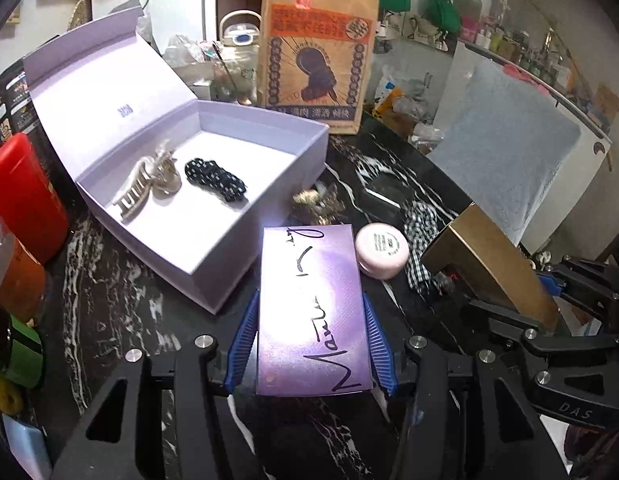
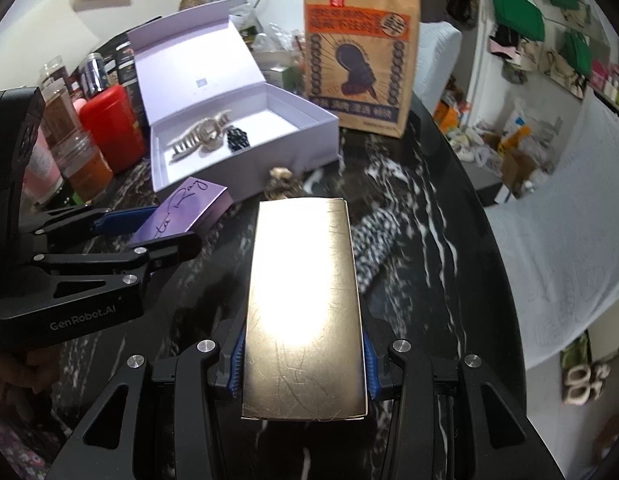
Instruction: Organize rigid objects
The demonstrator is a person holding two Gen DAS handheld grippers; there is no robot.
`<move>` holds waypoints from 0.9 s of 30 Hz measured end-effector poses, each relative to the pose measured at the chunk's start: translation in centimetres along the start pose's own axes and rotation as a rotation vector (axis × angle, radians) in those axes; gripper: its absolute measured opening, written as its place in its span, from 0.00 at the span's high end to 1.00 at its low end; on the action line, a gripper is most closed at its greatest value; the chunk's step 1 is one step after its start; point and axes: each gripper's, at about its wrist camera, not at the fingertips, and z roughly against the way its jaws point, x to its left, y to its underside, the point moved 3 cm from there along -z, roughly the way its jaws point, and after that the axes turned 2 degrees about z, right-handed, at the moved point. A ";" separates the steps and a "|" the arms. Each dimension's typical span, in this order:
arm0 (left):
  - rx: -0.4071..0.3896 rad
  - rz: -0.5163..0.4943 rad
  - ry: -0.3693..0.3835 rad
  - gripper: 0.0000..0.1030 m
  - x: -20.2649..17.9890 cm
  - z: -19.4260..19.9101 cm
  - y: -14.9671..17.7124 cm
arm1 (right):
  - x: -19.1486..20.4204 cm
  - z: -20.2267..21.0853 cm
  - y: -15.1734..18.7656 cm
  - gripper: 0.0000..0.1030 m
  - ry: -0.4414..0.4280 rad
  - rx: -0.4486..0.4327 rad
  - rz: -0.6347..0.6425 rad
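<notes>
My left gripper [image 1: 311, 344] is shut on a purple box with black handwriting [image 1: 311, 308], held above the black marble table in front of an open lavender box [image 1: 245, 152]. That box holds a silver hair claw [image 1: 147, 184] and a black dotted hair piece [image 1: 215, 180]. My right gripper [image 2: 303, 364] is shut on a flat gold box [image 2: 305, 304], held above the table. The gold box [image 1: 489, 264] also shows at the right of the left wrist view. The purple box [image 2: 181, 212] and the lavender box [image 2: 245, 136] show in the right wrist view.
A pink round tin [image 1: 383, 250], a checked scrunchie [image 1: 421, 228] and a gold trinket [image 1: 315, 202] lie on the marble table [image 1: 109, 272]. A brown paper bag [image 1: 315, 56] stands behind. A red canister [image 1: 23, 196] and jars [image 2: 75, 148] crowd the left.
</notes>
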 end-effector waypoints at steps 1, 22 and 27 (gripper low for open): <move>-0.003 0.004 -0.003 0.51 0.2 0.1 -0.3 | 0.0 0.0 -0.2 0.58 -0.005 -0.002 0.002; -0.067 0.057 -0.061 0.51 5.0 0.4 -6.1 | 1.4 -1.5 -8.2 0.58 -0.050 -0.091 0.134; -0.069 0.064 -0.069 0.51 6.0 -0.1 -7.3 | 1.5 -2.1 -10.2 0.58 -0.073 -0.105 0.152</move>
